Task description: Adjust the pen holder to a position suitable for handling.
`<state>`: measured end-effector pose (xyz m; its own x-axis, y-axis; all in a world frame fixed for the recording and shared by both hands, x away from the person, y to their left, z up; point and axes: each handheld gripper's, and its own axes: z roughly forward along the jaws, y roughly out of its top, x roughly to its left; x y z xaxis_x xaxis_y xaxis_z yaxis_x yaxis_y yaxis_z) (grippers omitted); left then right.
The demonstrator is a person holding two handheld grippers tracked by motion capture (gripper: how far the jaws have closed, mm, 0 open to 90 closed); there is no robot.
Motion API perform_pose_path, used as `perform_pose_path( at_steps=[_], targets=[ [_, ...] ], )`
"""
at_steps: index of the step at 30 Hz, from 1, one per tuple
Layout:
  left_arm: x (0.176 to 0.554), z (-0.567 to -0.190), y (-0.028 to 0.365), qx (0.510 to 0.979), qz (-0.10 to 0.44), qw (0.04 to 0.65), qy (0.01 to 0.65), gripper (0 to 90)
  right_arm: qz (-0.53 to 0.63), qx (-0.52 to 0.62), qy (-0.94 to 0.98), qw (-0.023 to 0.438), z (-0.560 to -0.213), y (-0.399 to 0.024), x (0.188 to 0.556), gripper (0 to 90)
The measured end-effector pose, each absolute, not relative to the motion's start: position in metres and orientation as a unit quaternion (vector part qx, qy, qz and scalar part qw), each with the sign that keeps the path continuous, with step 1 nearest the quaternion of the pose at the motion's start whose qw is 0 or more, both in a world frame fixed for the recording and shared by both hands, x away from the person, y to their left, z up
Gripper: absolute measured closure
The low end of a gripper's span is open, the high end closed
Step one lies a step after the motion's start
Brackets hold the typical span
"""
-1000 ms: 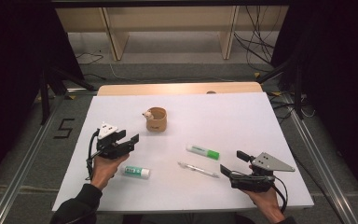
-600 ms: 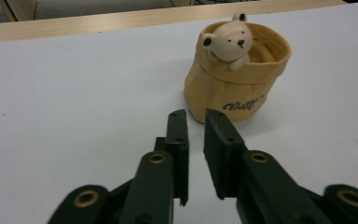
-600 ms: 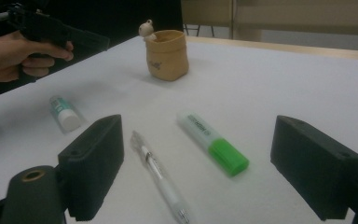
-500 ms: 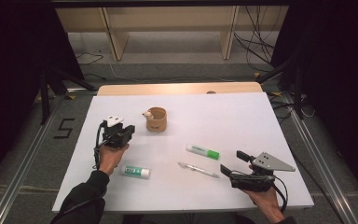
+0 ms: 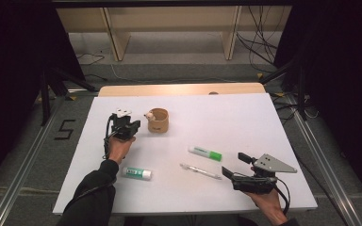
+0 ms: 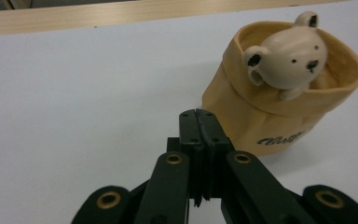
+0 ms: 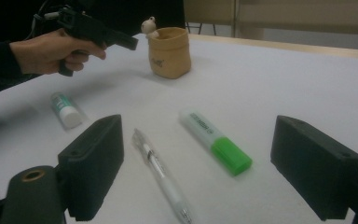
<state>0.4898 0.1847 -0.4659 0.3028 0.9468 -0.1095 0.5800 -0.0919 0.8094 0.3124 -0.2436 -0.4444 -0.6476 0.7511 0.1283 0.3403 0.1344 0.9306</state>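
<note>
- Holding your left gripper (image 5: 133, 126) just left of the pouch (image 5: 159, 120), you have its jaws pressed together on nothing; they have just been closing.
- Nudging the pouch with those closed tips could tip it, since it is soft, and the bear (image 6: 284, 56) at its rim could roll out.
- Your right gripper (image 5: 233, 165) hovers at the near right, jaws spread and empty, with the pen (image 5: 200, 171) and marker (image 5: 205, 153) just beyond.
- Dropping it carelessly could send the pen rolling left toward the tube (image 5: 137, 173).
</note>
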Motion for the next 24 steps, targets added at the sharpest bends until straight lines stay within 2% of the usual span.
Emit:
perform_pose_path(
  at_steps=[12, 24],
  targets=[
    [0.517, -0.470, 0.175, 0.704, 0.222, 0.390, 0.551, 89.2, 0.542, 0.374, 0.729, 0.188, -0.445, -0.245, 0.313, 18.0],
    [0.527, -0.480, 0.166, 0.710, 0.212, 0.391, 0.546, 89.3, 0.540, 0.375, 0.730, 0.185, -0.446, -0.244, 0.313, 18.1]
  ],
)
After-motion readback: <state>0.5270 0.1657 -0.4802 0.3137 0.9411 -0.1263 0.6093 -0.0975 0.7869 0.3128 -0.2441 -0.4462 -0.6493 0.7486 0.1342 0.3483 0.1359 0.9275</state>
